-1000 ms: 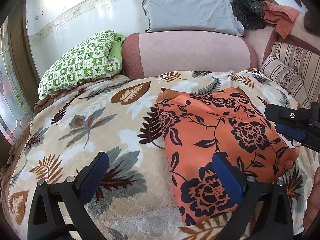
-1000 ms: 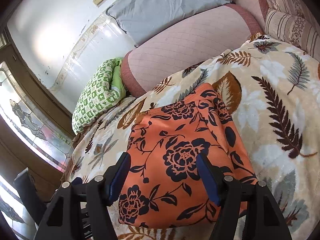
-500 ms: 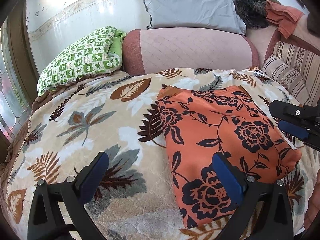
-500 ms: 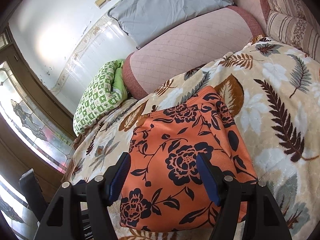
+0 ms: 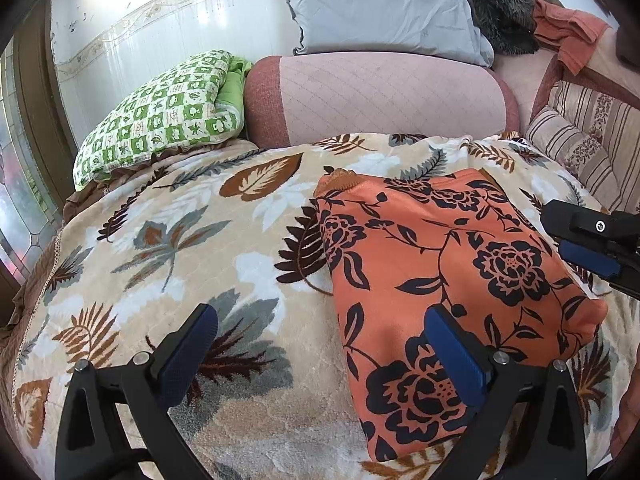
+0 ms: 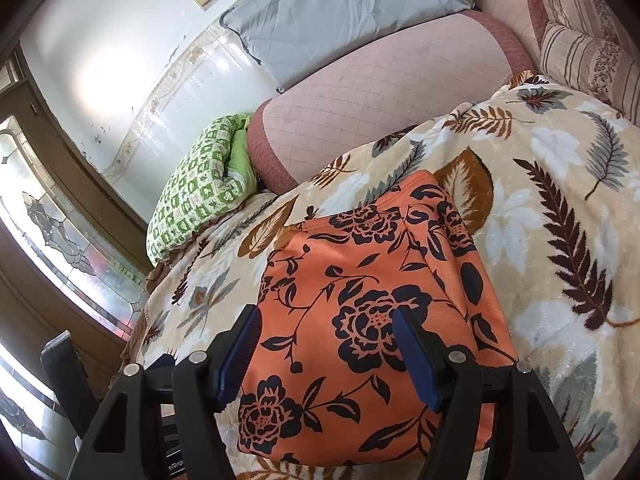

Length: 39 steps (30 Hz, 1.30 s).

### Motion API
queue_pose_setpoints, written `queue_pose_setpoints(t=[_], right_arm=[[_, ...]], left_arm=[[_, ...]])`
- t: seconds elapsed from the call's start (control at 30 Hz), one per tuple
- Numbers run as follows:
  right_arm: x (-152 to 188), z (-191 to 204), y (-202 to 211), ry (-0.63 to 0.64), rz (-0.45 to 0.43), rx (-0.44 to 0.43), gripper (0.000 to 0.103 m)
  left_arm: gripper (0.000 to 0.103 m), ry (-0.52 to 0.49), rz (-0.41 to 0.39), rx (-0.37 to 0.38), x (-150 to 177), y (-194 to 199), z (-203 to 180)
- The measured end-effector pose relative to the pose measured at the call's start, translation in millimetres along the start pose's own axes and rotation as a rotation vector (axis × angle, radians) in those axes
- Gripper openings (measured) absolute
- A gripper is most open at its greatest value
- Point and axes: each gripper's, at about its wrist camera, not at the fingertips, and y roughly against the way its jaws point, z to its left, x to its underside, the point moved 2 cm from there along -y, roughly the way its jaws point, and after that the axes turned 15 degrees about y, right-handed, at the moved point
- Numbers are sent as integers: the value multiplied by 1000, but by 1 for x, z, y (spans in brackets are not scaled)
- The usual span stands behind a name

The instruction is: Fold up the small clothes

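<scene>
An orange garment with black flowers (image 5: 440,264) lies folded into a flat rectangle on the leaf-patterned blanket (image 5: 180,248); it also shows in the right wrist view (image 6: 360,300). My left gripper (image 5: 320,352) is open and empty, held above the garment's near left edge, with its right finger over the cloth. My right gripper (image 6: 324,356) is open and empty above the garment's near end; its tip also shows at the right edge of the left wrist view (image 5: 592,240).
A pink bolster (image 5: 380,96), a grey pillow (image 5: 384,8) and a green checked quilt (image 5: 160,112) lie at the bed's head. Striped cushions (image 5: 580,144) are on the right. A stained-glass window (image 6: 60,240) is on the left.
Both grippers have pulled back slightly from the garment and stay open. The garment has not moved.
</scene>
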Motion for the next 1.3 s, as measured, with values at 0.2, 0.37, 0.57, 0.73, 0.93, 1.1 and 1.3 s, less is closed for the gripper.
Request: queue_pose_setpoints(t=[0.2, 0.37, 0.57, 0.73, 0.93, 1.1, 1.3], right_arm=[[-1, -4, 1, -1, 3, 6, 72], [-4, -17, 3, -6, 3, 20, 72], [-15, -60, -1, -34, 52, 46, 74], [-7, -112, -14, -150, 150, 32, 75], [-2, -134, -24, -210, 200, -1, 75], [-4, -128, -25, -191, 190, -3, 75], [-12, -108, -17, -153, 127, -24, 75]], left_arm=[[103, -4, 11, -3, 1, -4, -2], [103, -5, 26, 3, 2, -11, -4], [103, 43, 135, 170, -14, -32, 3], [103, 119, 230, 249, -25, -59, 16], [103, 158, 294, 254, -23, -81, 16], [103, 74, 169, 161, -27, -63, 5], [103, 28, 29, 56, -36, -42, 9]])
